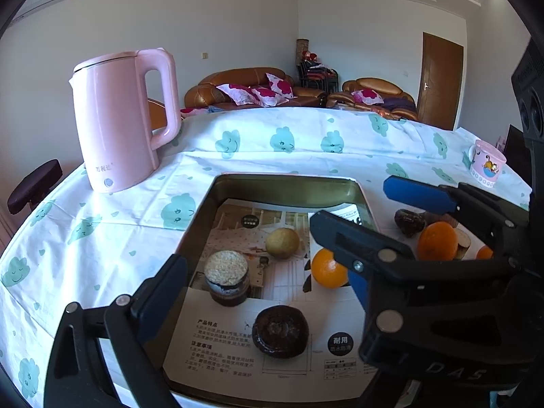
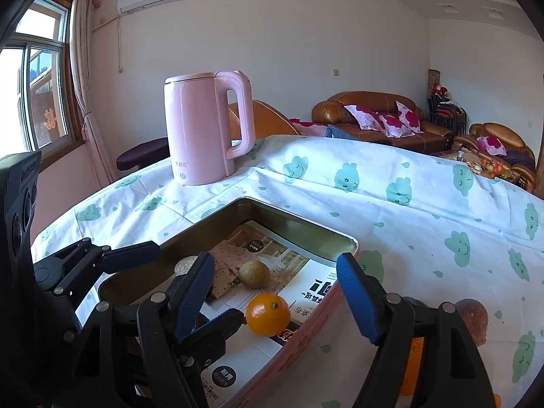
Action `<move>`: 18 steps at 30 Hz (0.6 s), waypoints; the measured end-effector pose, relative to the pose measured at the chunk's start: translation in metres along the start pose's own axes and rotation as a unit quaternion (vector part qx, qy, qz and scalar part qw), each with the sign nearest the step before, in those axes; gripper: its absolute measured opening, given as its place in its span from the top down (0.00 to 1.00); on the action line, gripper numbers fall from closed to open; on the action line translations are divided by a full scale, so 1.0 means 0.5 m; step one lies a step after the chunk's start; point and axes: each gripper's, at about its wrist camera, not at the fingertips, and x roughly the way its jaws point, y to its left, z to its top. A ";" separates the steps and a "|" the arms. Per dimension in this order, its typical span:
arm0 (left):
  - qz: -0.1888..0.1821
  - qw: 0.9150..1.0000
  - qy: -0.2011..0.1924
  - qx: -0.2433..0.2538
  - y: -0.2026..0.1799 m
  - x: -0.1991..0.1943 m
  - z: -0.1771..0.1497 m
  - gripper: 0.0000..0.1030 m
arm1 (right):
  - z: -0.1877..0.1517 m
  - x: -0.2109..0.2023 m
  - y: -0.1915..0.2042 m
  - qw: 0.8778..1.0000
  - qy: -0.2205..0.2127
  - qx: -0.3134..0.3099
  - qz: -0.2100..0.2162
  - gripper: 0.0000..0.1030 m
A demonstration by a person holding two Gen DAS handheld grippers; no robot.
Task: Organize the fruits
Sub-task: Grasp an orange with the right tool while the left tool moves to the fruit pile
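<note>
I am listing left to right. Pink kettle point(image 1: 119, 122): standing on the cloud-print cloth point(image 1: 102, 221). My left tongs point(image 1: 258, 282): gaping wide over the metal tin point(image 1: 292, 183), nothing between the fingers. Tin is holding a jar point(image 1: 227, 280), a dark fruit point(image 1: 280, 331), a yellow-green fruit point(image 1: 282, 242), an orange point(image 1: 327, 270). My right tongs point(image 2: 275, 289): standing open, pads clear of the orange below.
</note>
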 end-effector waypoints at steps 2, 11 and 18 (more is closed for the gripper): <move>0.002 1.000 -0.001 -0.002 0.001 -0.001 0.000 0.05 | -0.001 -0.004 -0.001 1.000 -0.003 0.002 -0.004 0.23; 0.012 1.000 -0.008 -0.007 0.002 -0.008 -0.003 0.04 | -0.006 -0.023 -0.006 1.000 -0.013 0.008 -0.009 0.21; 0.012 0.999 -0.027 -0.032 0.006 -0.027 -0.004 0.04 | -0.013 -0.065 -0.026 0.999 -0.021 0.015 -0.023 0.21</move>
